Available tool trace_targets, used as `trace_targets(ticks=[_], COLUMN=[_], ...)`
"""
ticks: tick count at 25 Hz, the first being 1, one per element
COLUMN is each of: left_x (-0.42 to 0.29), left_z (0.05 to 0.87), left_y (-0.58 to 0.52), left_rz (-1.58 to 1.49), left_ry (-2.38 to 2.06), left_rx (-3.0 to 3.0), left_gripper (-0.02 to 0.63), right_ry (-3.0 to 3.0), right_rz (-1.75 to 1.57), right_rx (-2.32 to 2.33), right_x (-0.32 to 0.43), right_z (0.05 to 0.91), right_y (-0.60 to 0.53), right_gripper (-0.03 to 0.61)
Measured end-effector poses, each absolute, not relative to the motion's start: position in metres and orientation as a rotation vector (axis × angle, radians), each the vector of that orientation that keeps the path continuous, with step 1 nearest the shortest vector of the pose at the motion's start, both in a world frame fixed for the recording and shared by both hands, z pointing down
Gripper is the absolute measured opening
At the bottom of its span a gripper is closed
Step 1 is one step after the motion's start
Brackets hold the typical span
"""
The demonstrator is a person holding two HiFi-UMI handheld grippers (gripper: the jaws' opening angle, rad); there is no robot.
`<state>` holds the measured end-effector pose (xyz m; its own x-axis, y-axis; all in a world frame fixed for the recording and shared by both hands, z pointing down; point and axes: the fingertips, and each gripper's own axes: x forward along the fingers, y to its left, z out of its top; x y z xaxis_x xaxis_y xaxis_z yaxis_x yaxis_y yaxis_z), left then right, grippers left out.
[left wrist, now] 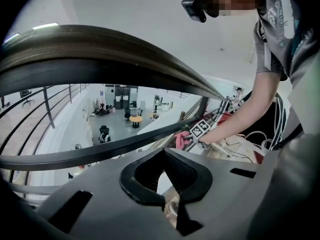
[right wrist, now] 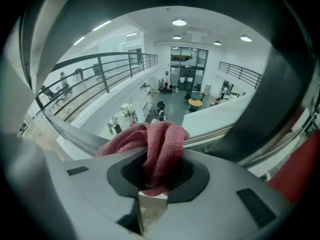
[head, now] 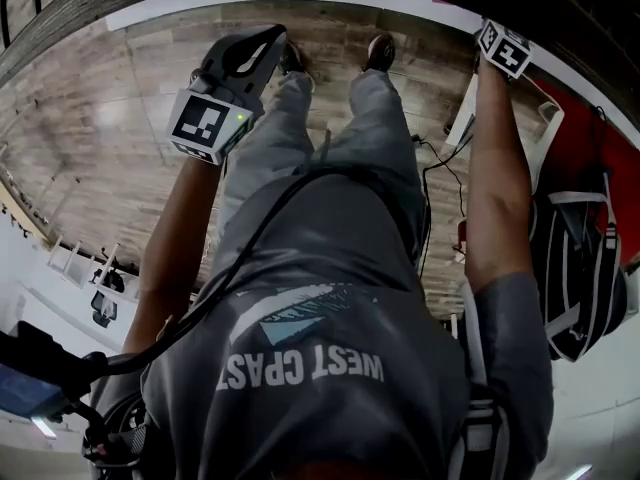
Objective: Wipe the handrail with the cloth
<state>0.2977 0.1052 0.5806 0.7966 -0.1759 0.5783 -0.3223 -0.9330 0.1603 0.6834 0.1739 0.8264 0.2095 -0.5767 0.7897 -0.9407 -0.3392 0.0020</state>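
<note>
My right gripper [right wrist: 159, 156] is shut on a bunched pink-red cloth [right wrist: 155, 144], which lies against a grey bar [right wrist: 75, 133] crossing just beyond the jaws. In the left gripper view the same cloth [left wrist: 179, 139] shows far off beside the right gripper's marker cube [left wrist: 200, 130], where the rails converge. The dark handrail [left wrist: 100, 66] arcs close above my left gripper [left wrist: 165, 154], whose jaws are shut with nothing between them. From the head view the left gripper [head: 225, 88] is held out at upper left. Only the right gripper's marker cube [head: 503, 48] shows at upper right, near the handrail [head: 60, 18].
I stand on a wooden floor [head: 110, 118] beside the railing. A black and white backpack [head: 580, 278], a red panel [head: 605, 158] and loose cables [head: 440, 168] lie at my right. Beyond the rails an atrium drops to tables and chairs [left wrist: 132, 119] far below.
</note>
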Motion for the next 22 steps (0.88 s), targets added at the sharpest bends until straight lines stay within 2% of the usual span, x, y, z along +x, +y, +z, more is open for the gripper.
trace_targets(ticks=[3, 7, 14, 19, 22], left_x=[0.296, 0.294, 0.298, 0.293, 0.282], left_z=[0.582, 0.582, 0.586, 0.557, 0.521], left_y=[0.104, 0.102, 0.104, 0.108, 0.107], left_rz=[0.849, 0.843, 0.843, 0.793, 0.751], left_ry=[-0.406, -0.429, -0.403, -0.395, -0.396], left_rx=[2.725, 2.719, 2.731, 2.778, 2.831], left_gripper=[0.007, 0.006, 0.006, 0.006, 0.006], right_ry=[-1.332, -1.237, -1.499, -1.192, -1.307], right_rz=[0.974, 0.967, 0.958, 1.305, 1.188], right_rx=[2.034, 2.083, 1.902, 1.939, 1.875], right_x=[0.712, 0.711, 0.638, 0.657, 0.625], right_z=[0.825, 0.826, 0.833, 0.839, 0.790], right_y=[0.186, 0.190, 0.145, 0.234, 0.262], right_gripper=[0.063, 0.063, 0.063, 0.063, 0.063])
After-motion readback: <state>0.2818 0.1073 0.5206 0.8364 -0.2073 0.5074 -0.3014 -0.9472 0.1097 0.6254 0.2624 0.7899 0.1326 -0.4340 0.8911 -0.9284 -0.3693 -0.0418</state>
